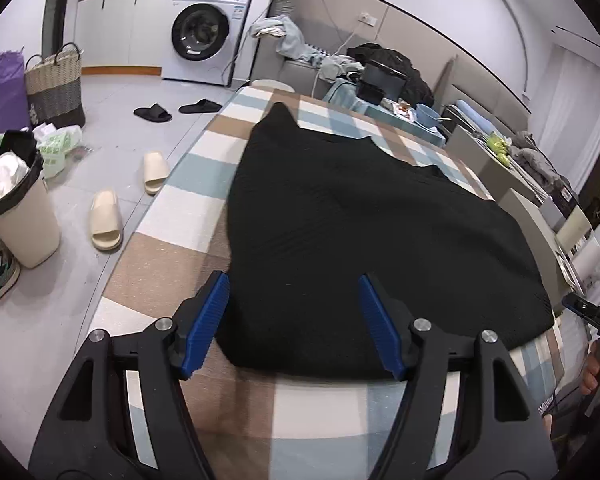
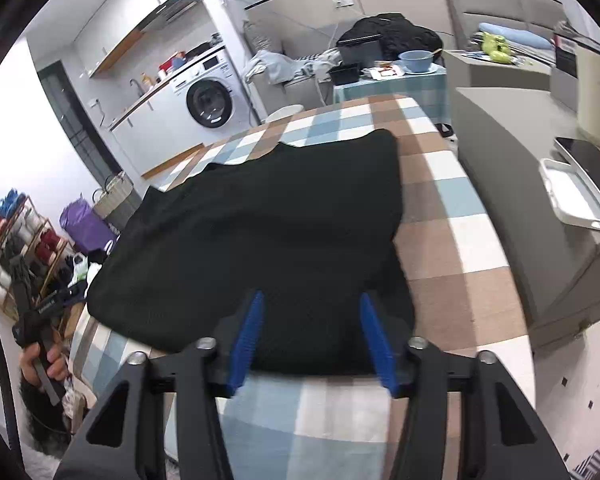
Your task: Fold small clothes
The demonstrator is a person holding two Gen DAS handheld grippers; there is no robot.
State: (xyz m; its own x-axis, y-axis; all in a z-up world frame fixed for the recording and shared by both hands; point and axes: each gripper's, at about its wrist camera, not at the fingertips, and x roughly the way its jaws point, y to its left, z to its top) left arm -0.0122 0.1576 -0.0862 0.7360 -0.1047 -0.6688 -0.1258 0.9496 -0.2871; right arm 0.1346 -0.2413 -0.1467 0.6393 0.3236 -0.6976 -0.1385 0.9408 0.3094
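The black garment [image 1: 364, 232] lies on the checked table [image 1: 172, 224], its near hem at 6 o'clock hidden behind both wide-open, empty grippers: left gripper [image 1: 294, 320], right gripper [image 2: 312, 336].

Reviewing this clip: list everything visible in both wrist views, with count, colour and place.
black garment: 1, black, spread flat on the checked cloth.
checked cloth: 1, brown, blue and white, covers the table.
washing machine: 1, white, far wall.
beige slippers: 2, cream, floor left of table.
black slippers: 2, black, floor near the washer.
woven basket: 1, tan and grey, floor far left.
bin: 1, cream with a black liner, floor left.
blue bowl: 1, blue, side table beyond.
left gripper: 1, black with blue pads, open at the garment's near edge.
right gripper: 1, same colours, open at the near edge.
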